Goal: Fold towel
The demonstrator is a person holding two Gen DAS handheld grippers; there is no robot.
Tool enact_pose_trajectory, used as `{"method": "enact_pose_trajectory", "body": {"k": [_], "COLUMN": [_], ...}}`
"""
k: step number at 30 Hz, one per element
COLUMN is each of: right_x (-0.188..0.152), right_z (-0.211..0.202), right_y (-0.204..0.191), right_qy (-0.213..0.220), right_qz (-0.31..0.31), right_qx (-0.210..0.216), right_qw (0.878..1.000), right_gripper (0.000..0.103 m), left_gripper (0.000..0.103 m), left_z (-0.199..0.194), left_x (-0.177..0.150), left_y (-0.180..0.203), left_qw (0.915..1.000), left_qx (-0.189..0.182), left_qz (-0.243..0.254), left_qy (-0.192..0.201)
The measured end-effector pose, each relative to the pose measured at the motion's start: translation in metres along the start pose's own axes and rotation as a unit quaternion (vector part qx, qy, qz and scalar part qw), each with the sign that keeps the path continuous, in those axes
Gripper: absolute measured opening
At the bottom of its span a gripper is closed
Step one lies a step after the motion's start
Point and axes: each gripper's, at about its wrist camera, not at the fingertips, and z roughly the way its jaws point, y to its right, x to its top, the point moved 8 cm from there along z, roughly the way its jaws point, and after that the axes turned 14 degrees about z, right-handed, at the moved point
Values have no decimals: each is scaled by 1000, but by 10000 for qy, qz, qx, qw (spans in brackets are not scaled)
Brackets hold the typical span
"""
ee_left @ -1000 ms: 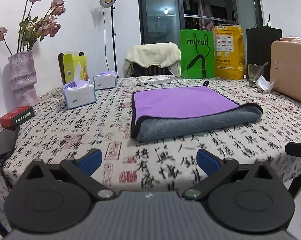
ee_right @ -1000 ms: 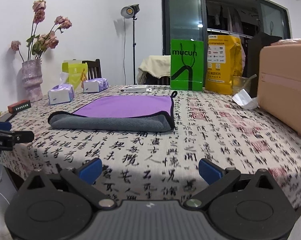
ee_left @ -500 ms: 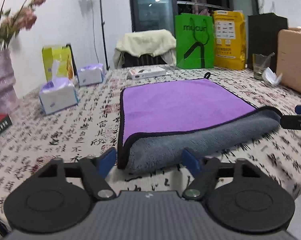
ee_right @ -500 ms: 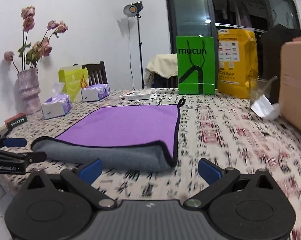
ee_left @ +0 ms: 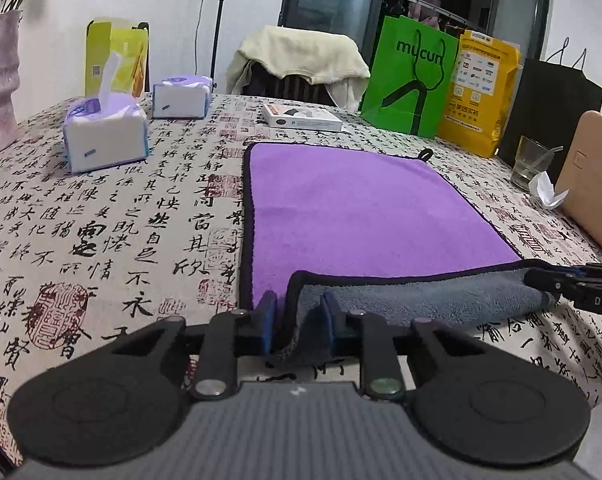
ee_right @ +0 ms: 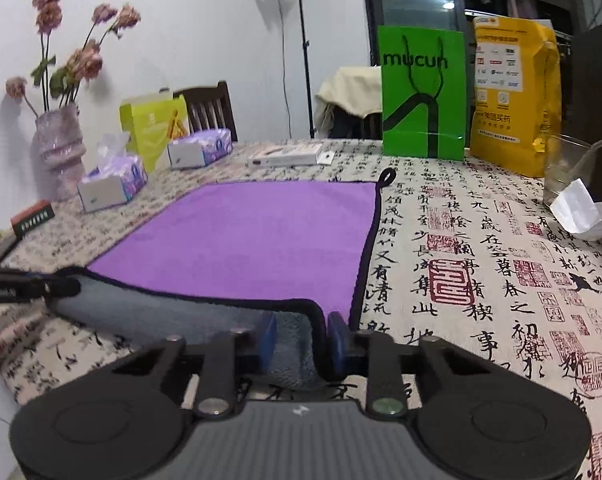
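Observation:
A towel, purple on top (ee_left: 353,208) and grey underneath, lies folded once on the patterned tablecloth. Its folded grey edge faces me. My left gripper (ee_left: 299,320) is shut on the near left corner of that edge, lifting it slightly. My right gripper (ee_right: 301,338) is shut on the near right corner; the towel's purple face shows there too (ee_right: 257,236). The right gripper's tips show at the right edge of the left wrist view (ee_left: 573,284), and the left gripper's tips show at the left edge of the right wrist view (ee_right: 25,284).
Two tissue packs (ee_left: 105,132) and a yellow-green box stand at the far left by a vase (ee_right: 57,152). A white flat box (ee_left: 301,118), green bag (ee_left: 409,76) and yellow bag (ee_left: 481,92) stand behind the towel. A glass (ee_left: 531,162) and tan box (ee_left: 593,176) are at right.
Both grippers moved forward to the towel's near folded edge and closed on its two corners. The edge is now raised a little off the cloth.

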Motion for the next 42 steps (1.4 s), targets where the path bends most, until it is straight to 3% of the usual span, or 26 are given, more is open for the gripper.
{"method": "enact_pose_trajectory", "body": {"k": [3,6,28,42], "right_x": [0,2,55,85], "right_z": [1,2,42,81], "right_y": [-3,-6,-5,6], "right_qy": [-24,25,270,-34], "right_qz": [-104,-246,-833,-776], "right_qx": [11,-40,-163,-27], "right_qw": [9999,9997,9960,9970], "right_gripper": [8,6,6,6], "left_gripper": [12,7,6,6], "left_z": [-1,0,45,87], "left_x": [1,5,55,82], "left_y": [0,-3,-26,-38], "left_qw": [10000,10000,9996,9990], "left_qx": [41,36,227,289], "left_qz": [35,-51,139,236], "left_qy": [12,6,64,-235]}}
